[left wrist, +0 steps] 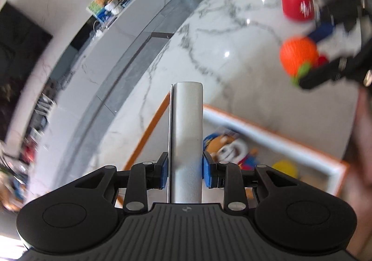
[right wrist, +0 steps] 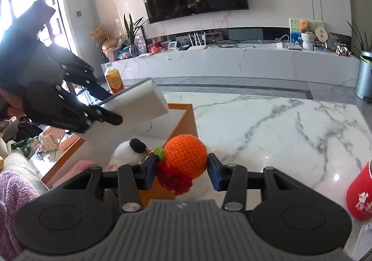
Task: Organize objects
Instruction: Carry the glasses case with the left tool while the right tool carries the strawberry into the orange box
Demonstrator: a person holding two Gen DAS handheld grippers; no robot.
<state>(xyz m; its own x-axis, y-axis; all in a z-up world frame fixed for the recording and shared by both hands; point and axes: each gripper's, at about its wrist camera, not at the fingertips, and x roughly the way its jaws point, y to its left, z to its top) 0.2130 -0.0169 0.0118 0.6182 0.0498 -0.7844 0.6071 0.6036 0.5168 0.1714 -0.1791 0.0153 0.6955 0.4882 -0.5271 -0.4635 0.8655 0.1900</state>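
My left gripper (left wrist: 185,171) is shut on a flat white box (left wrist: 187,142) and holds it in the air above the orange storage box (left wrist: 274,132); the white box also shows in the right wrist view (right wrist: 137,107). My right gripper (right wrist: 180,171) is shut on an orange crocheted ball (right wrist: 186,156) with a red knitted part and green leaf. From the left wrist view the ball (left wrist: 298,56) hangs over the marble table, right of the storage box. Inside the storage box lie a plush toy (left wrist: 229,147) and a yellow ball (left wrist: 284,168).
A red mug (left wrist: 296,0) stands on the marble table (left wrist: 232,56) at the far side; it also shows at the right edge of the right wrist view (right wrist: 360,193). A juice bottle (right wrist: 113,78) stands behind the storage box (right wrist: 183,119). A white plush (right wrist: 130,151) lies in the box.
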